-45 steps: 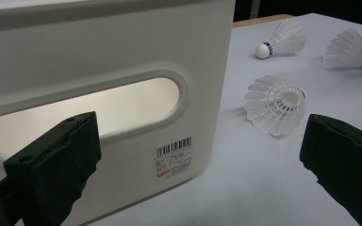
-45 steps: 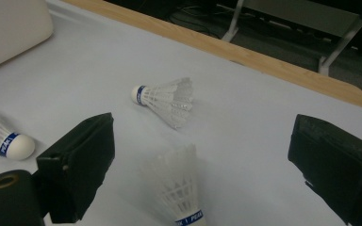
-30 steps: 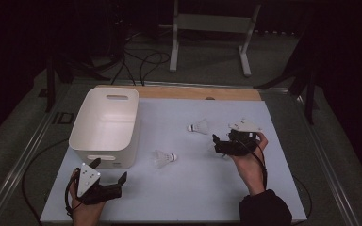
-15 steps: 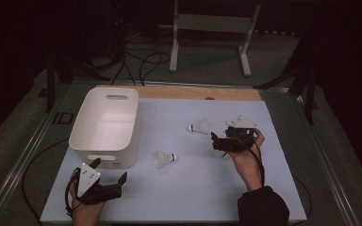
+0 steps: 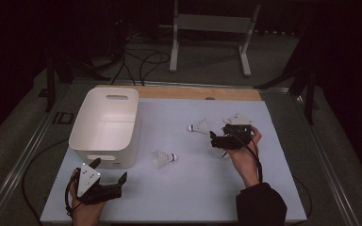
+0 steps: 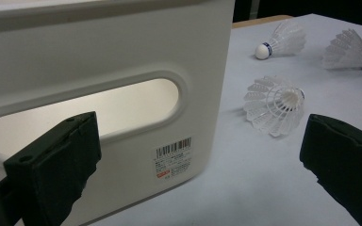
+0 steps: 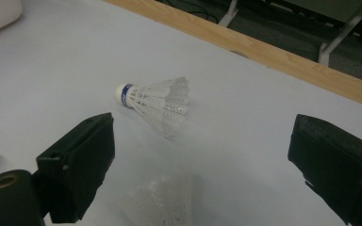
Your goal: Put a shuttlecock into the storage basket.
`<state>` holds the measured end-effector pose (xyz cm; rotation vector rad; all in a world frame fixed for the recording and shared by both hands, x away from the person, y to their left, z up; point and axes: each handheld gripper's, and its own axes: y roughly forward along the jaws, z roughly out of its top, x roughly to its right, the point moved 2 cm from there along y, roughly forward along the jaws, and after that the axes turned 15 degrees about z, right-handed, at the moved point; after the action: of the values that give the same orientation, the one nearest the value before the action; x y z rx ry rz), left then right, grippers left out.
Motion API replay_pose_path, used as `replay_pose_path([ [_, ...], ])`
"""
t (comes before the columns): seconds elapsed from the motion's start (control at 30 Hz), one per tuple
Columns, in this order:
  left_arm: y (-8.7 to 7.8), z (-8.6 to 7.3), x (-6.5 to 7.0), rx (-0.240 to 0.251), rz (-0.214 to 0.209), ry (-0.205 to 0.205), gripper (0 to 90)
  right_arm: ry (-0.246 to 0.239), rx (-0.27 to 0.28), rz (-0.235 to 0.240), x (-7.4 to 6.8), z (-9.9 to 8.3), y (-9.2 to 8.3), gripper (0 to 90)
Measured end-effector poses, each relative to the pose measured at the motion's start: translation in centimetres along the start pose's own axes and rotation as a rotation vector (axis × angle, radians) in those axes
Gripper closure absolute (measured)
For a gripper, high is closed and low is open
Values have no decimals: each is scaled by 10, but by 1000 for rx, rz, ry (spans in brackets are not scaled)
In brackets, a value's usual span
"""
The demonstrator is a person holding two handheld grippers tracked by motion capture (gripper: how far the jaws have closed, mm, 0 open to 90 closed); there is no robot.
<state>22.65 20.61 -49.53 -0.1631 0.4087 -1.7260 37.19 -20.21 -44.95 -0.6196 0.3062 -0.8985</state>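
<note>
My right gripper (image 5: 213,139) has crept a little further toward the white bin (image 5: 104,126) since a second ago, and now hangs over the shuttlecock (image 5: 220,151) that lay just beside it; the left gripper (image 5: 109,175) and the other two shuttlecocks have not shifted.

Taking the bin as my landmark: the left gripper sits just off its near end, jaws spread wide and holding nothing, with the bin's handle slot (image 6: 89,110) and barcode label (image 6: 173,157) right before them in the left gripper view. The nearest shuttlecock (image 5: 163,158) lies on the table (image 5: 193,197) just off the bin's near right corner. A second shuttlecock (image 5: 199,126) lies farther from the bin, level with its middle. The right gripper is beyond that, well apart from the bin, jaws wide apart and empty.

In the high view the third shuttlecock is mostly covered by the right gripper and hand (image 5: 242,153). In the right gripper view it is cut off by the bottom edge and blurred, low between the jaws; I cannot tell whether anything touches it.
</note>
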Motion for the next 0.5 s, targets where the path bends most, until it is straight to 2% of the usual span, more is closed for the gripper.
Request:
replay_pose_path([
  [0.5,0,0,0,2,0,-3,0,4,-43,-4,5,3,16,77],
])
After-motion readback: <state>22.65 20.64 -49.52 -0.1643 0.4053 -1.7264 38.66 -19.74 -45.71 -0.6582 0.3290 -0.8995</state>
